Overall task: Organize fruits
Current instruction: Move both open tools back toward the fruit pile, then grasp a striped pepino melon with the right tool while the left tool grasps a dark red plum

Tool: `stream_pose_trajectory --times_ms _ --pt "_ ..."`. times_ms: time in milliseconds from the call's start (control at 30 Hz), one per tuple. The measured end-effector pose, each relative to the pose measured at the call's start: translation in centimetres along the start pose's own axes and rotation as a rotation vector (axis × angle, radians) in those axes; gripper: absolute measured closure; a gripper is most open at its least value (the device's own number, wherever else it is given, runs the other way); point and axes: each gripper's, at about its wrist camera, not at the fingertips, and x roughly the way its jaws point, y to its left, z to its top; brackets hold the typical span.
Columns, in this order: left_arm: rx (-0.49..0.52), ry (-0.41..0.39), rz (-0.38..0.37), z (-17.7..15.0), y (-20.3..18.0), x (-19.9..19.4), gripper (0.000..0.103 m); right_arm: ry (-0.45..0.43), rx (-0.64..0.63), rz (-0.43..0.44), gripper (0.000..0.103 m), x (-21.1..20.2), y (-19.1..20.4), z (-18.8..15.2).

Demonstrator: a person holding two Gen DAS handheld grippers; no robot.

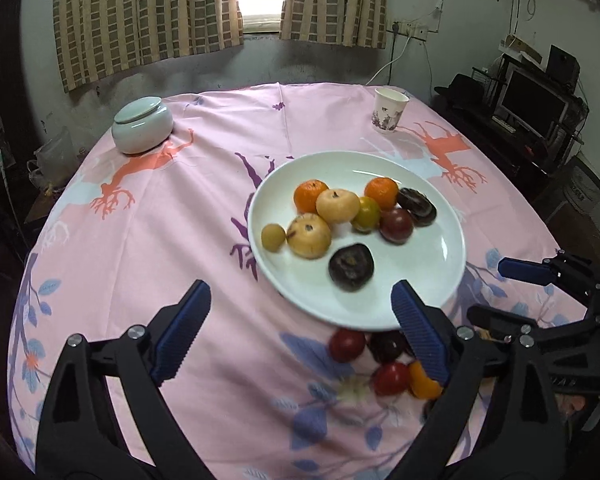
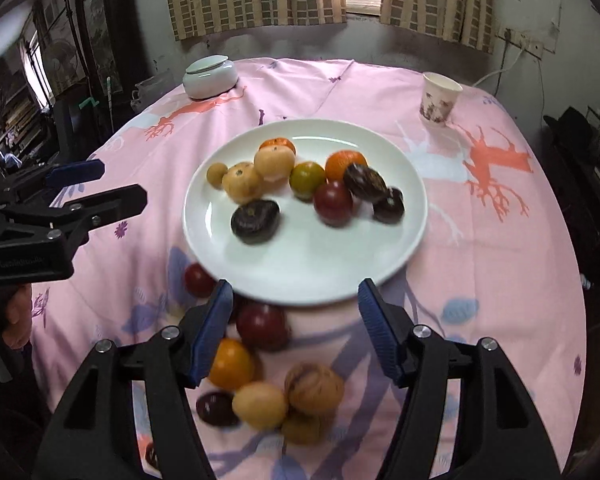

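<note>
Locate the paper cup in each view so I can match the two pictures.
Left wrist view: the paper cup stands upper right of centre, beyond the white plate.
Right wrist view: the paper cup stands upper right, beyond and right of the white plate.
Shared landmark: the lidded ceramic jar, far left on the tablecloth.

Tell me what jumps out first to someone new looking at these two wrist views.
The round white plate mid-table on the pink printed tablecloth, heaped with orange, tan and dark purple fruits. A second cluster of loose fruits lies on the cloth at the plate's near edge. The blue-padded left gripper and right gripper frame the foreground, both open and empty.
</note>
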Motion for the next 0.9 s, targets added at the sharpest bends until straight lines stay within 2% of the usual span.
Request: stream_pose_trajectory --times_ms 100,200,267,367,467,600,900 --pt "-0.043 -0.005 0.005 -4.2 -0.3 -1.2 0.006 -0.073 0.060 -0.020 0.037 -3.2 -0.5 -4.1" --pt "-0.061 0.016 0.038 -7.8 -0.7 -1.4 0.006 -0.151 0.104 -0.095 0.037 -5.4 -0.4 -7.6" --pt "-0.061 0.046 0.038 -9.3 -0.7 -1.4 0.006 -0.153 0.116 -0.119 0.037 -5.6 0.0 -8.9" --pt "-0.047 0.060 0.015 -10.9 -1.2 -2.1 0.007 -0.097 0.066 -0.090 0.037 -4.6 0.8 -9.6" --pt "-0.013 0.059 0.001 -11.9 -2.2 -2.6 0.006 -0.069 0.048 -0.111 0.037 -3.7 1.4 -9.9" --pt "-0.001 0.066 -0.018 -12.5 -2.7 -2.9 0.006 -0.054 0.070 -0.077 0.037 -3.2 1.5 -10.2" --pt "-0.005 0.069 -0.035 -12.7 -2.6 -2.8 0.006 -0.048 0.075 -0.091 0.037 -2.9 1.7 -9.7"
